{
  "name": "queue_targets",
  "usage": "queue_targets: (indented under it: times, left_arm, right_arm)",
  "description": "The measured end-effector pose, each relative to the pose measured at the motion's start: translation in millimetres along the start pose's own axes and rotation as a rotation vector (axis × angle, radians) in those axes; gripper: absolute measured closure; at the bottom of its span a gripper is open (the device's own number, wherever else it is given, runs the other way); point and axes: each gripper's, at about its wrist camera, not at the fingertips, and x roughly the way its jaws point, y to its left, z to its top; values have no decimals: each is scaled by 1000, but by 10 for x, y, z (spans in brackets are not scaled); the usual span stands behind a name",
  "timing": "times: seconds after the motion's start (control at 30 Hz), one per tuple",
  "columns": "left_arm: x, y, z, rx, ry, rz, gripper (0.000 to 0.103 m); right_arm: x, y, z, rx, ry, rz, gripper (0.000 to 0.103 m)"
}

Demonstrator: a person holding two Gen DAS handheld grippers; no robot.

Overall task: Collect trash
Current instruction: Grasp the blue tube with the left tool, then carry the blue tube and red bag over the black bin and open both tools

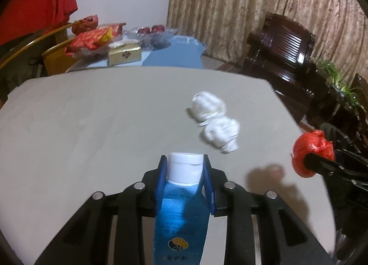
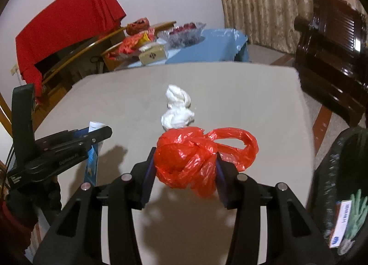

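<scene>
- Trash on a grey table (image 1: pixel 92 115): a knotted white plastic bag (image 1: pixel 215 122) lies loose near the middle, ahead of both grippers and touching neither.
- The left gripper (image 1: pixel 185 173) has its blue pads pressed on the white cap end of a blue tube (image 1: pixel 181 216), raised off the table.
- The right gripper (image 2: pixel 184 168) is clamped around a crumpled red plastic bag (image 2: pixel 191 156), also held above the table.
- A bin lined with a black bag (image 2: pixel 333 173) stands just beside the table's right edge.

blue tube (image 1: pixel 181 214) white cap up at 6 o'clock, knotted red bag (image 2: pixel 193 161) lifted, white wad (image 1: pixel 214 124) on table around 1 o'clock
</scene>
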Motion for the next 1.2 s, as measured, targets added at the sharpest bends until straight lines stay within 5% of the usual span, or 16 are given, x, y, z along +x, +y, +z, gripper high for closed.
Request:
queue_targets:
  times: [0.57, 1.2]
  left_arm:
    - [-573, -887, 188, 47, -91, -102, 74]
    - [-841, -2014, 238, 114, -165, -278, 74]
  right_arm:
    - [-967, -260, 69, 10, -106, -30, 59]
    - [-1973, -986, -177, 87, -216, -190, 59]
